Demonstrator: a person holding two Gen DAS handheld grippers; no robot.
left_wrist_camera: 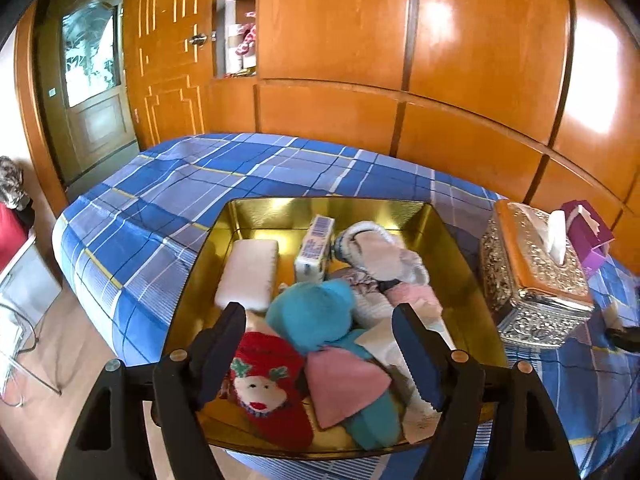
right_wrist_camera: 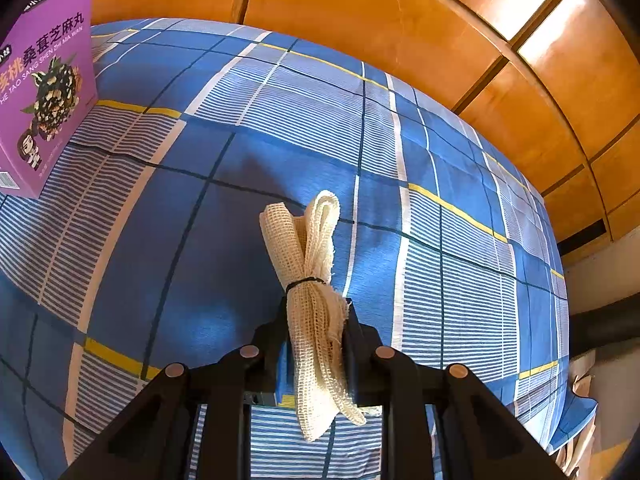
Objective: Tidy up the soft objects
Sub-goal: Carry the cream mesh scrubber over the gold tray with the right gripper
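A gold tray (left_wrist_camera: pixel 460 256) sits on the blue plaid bed and holds soft things: a white sponge (left_wrist_camera: pixel 248 276), a teal plush (left_wrist_camera: pixel 312 316), a red reindeer sock (left_wrist_camera: pixel 268 388), a pink cloth (left_wrist_camera: pixel 344 384), a tissue pack (left_wrist_camera: pixel 314 248) and rolled pale socks (left_wrist_camera: pixel 376 248). My left gripper (left_wrist_camera: pixel 320 340) is open and empty, just above the tray's near side. My right gripper (right_wrist_camera: pixel 316 320) is shut on a cream mesh cloth bundle (right_wrist_camera: pixel 308 240) tied with a black band, held above the bedsheet.
An ornate silver tissue box (left_wrist_camera: pixel 532 276) stands right of the tray, with a purple box (left_wrist_camera: pixel 588 232) behind it. The purple box (right_wrist_camera: pixel 44 84) also shows at the right wrist view's left edge. Orange wooden panels back the bed (right_wrist_camera: pixel 200 200). Floor lies left.
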